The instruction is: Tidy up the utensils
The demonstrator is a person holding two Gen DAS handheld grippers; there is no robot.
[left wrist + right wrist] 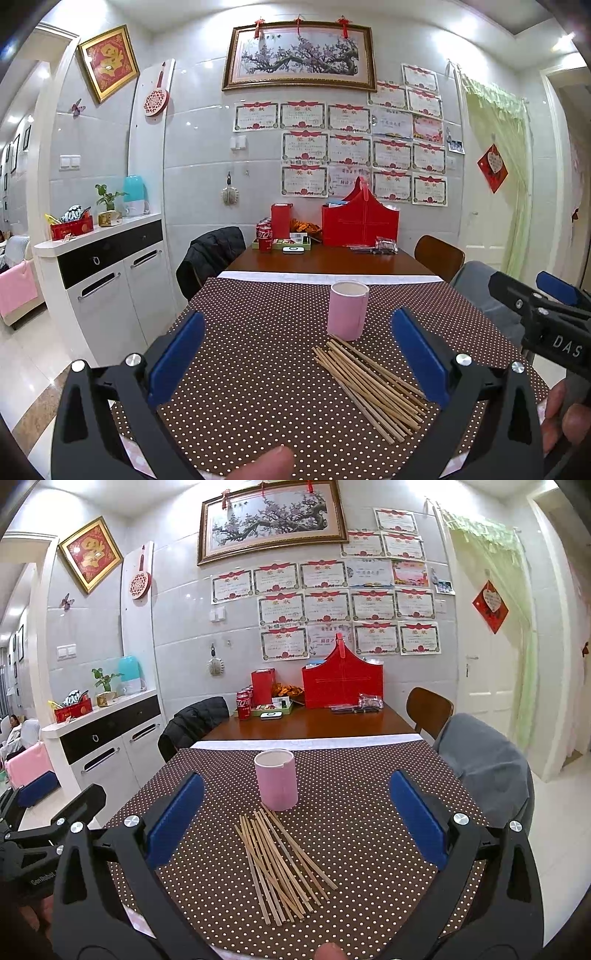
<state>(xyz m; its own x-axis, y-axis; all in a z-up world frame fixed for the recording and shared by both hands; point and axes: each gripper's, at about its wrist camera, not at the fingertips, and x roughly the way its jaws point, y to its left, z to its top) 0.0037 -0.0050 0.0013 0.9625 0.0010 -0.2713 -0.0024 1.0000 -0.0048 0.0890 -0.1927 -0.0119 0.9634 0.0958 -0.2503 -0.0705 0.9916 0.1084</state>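
A loose pile of several wooden chopsticks lies on the brown dotted tablecloth, just in front of an upright pink cylindrical holder. The pile and the holder also show in the right wrist view. My left gripper is open and empty, held above the cloth to the left of the chopsticks. My right gripper is open and empty, held over the chopsticks. The right gripper also shows at the right edge of the left wrist view.
At the table's far end stand a red bag, red cans, a tray and a phone. Chairs flank the table: one with a black jacket, one with a grey cloth. A white cabinet stands left.
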